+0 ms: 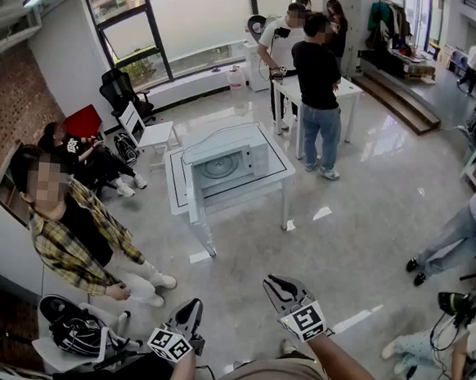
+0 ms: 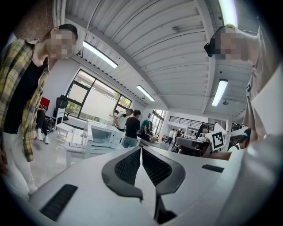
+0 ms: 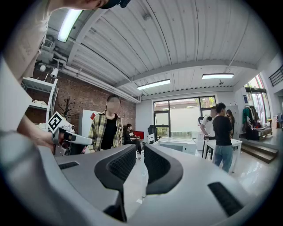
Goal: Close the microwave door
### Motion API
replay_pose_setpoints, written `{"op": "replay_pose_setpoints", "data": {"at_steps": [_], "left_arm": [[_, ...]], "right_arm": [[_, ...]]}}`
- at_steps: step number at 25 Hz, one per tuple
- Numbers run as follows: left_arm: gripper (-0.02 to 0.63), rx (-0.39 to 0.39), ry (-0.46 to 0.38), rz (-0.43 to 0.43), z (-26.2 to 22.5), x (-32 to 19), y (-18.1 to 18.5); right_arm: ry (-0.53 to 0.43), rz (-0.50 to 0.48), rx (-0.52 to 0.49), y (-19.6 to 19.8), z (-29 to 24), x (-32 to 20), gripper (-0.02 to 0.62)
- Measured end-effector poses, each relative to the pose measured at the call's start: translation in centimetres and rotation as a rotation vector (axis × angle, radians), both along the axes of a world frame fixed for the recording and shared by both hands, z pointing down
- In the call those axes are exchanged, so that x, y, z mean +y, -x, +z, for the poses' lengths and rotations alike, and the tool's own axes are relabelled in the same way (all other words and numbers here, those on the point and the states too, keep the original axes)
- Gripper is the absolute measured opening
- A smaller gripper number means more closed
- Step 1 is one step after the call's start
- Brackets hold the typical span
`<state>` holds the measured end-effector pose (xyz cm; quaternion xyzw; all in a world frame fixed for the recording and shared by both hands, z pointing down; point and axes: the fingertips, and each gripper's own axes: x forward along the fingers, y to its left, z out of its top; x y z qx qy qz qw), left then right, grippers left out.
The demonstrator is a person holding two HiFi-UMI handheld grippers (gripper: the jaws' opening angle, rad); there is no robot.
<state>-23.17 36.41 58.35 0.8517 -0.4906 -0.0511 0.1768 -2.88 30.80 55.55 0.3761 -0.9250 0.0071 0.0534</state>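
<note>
Head view: microwave [image 1: 238,165] on white table [image 1: 175,185], door [image 1: 193,198] open, round turntable [image 1: 221,166] inside.

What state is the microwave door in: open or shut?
Open: the head view shows the turntable inside the microwave, with the door swung out at its left.

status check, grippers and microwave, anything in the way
Left gripper and right gripper shut, empty, low by the body. Microwave stands open on the white table ahead, out of reach. Path open; person in plaid stands off left.
</note>
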Motion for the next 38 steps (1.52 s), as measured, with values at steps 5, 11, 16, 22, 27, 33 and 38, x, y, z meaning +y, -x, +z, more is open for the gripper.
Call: {"op": "replay_pose_setpoints", "data": {"at_steps": [5,11,16,22,27,33,38], "left_arm": [[0.006,-0.006,0.002,0.009,-0.2,0.0,-1.2],[0.006,-0.001,-0.004,0.020,0.0,0.4,-1.7],[0.006,-0.001,0.004,0.017,0.0,0.5,-1.8],[0.008,-0.003,-0.014,0.014,0.2,-1.2,-1.3],[0.025,-0.032,-0.014,-0.024,0.9,-5.3,-0.2],[0.072,-0.072,0.032,-0.052,2.9,-11.9,1.3],[0.115,-0.097,0.078,-0.053,5.6,-19.0,4.0]], "right_arm": [[-0.004,0.005,0.008,-1.0,0.0,0.2,0.060],[0.024,-0.029,-0.064,-0.9,-0.9,1.1,0.076],[0.021,-0.037,-0.067,-0.8,-0.8,1.5,0.094],[0.008,-0.041,-0.045,-0.8,-1.5,0.3,0.094],[-0.001,-0.116,-0.035,-0.6,-2.2,-2.1,0.100],[0.008,-0.172,-0.029,0.0,-1.7,-6.7,0.100],[0.029,-0.154,-0.036,1.6,-1.0,-12.8,0.100]]}}
